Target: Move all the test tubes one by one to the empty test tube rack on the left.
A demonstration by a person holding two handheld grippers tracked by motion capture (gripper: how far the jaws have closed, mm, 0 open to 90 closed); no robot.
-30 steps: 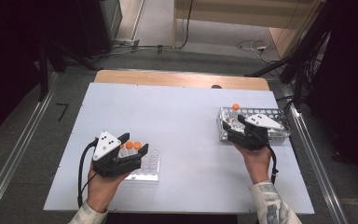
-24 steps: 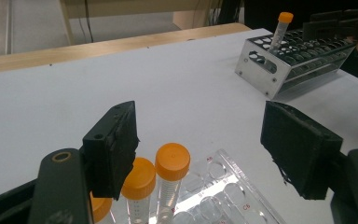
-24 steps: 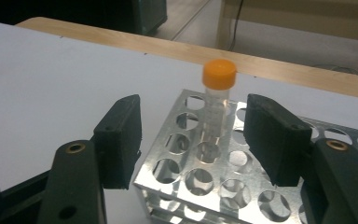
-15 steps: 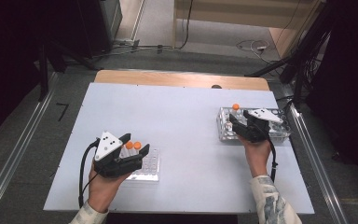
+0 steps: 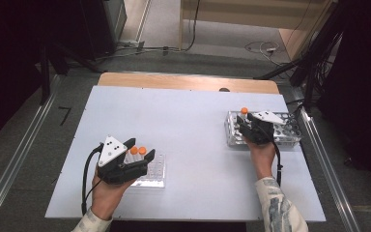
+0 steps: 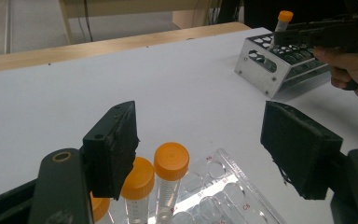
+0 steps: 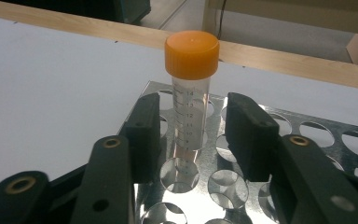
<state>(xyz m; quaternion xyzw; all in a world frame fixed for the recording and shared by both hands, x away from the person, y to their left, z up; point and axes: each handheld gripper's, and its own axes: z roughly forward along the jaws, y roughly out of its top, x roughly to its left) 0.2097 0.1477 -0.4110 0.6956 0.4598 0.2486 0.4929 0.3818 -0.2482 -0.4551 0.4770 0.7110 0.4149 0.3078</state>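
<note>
1. Two racks on the white table [image 5: 188, 125]: clear plastic rack [image 5: 150, 172] at 7 o'clock, metal rack [image 5: 286, 129] at 3 o'clock.
2. Three orange-capped tubes [image 6: 170, 182] standing in the plastic rack; a fourth tube [image 7: 191, 93] upright in the metal rack.
3. Left gripper [image 6: 214, 154] spread wide, gripping nothing, above the plastic rack.
4. Right gripper [image 7: 193, 135] parted narrowly, flanking the fourth tube without touching.

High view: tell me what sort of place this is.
Probably a lab or test bench: a white table carries a metal tube rack and a clear plastic rack of orange-capped tubes, with cables trailing over the floor behind.
</note>
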